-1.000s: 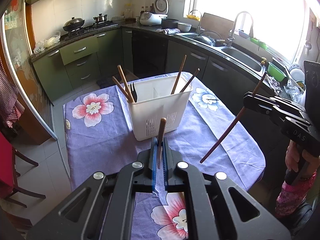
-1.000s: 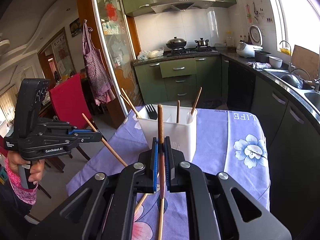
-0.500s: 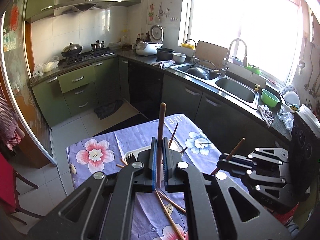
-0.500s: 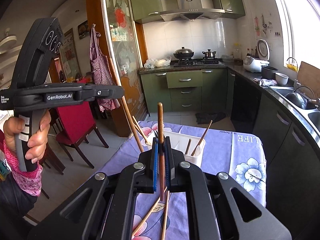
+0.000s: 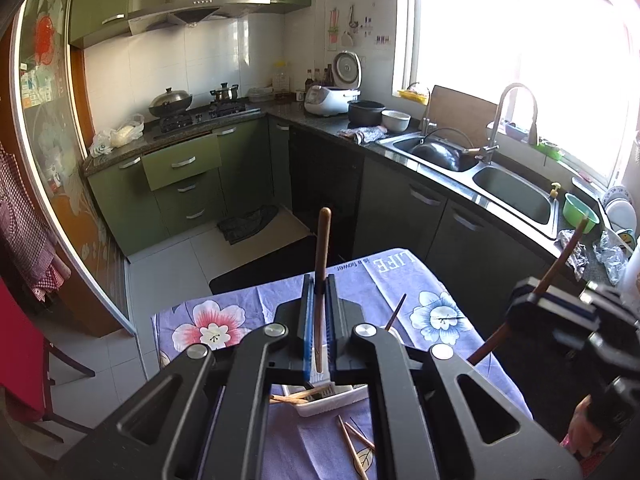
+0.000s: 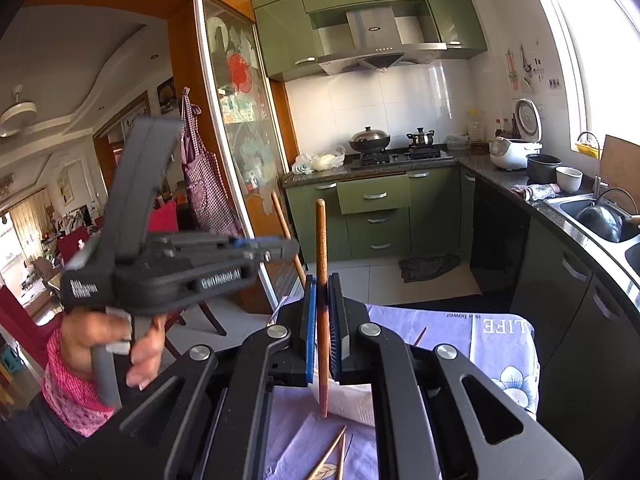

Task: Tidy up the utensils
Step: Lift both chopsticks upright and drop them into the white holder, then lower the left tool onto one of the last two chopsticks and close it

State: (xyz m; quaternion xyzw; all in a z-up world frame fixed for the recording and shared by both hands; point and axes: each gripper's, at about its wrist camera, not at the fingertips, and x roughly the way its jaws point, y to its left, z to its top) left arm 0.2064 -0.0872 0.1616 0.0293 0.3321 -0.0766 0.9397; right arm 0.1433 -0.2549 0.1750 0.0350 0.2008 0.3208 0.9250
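the job looks partly done, as far as can be judged. the white utensil basket [image 5: 320,402] on the purple flowered bench [image 5: 208,320] already holds a few pale chopsticks, but it is mostly hidden behind the jaws, so its compartments cannot be made out. loose chopsticks [image 5: 352,446] lie on the cloth just in front of it, waiting to be sorted.

each hand carries one more piece. the left hand-held gripper [image 5: 319,312] is clamped narrow on a dark brown chopstick [image 5: 322,256] that stands nearly upright between its blue pads, well above the basket. the right hand-held gripper [image 6: 323,312] is pinched on a second brown chopstick [image 6: 321,248], also upright.

both sticks are slim, smooth, reddish-brown wood with rounded tops, darker than those in the basket.
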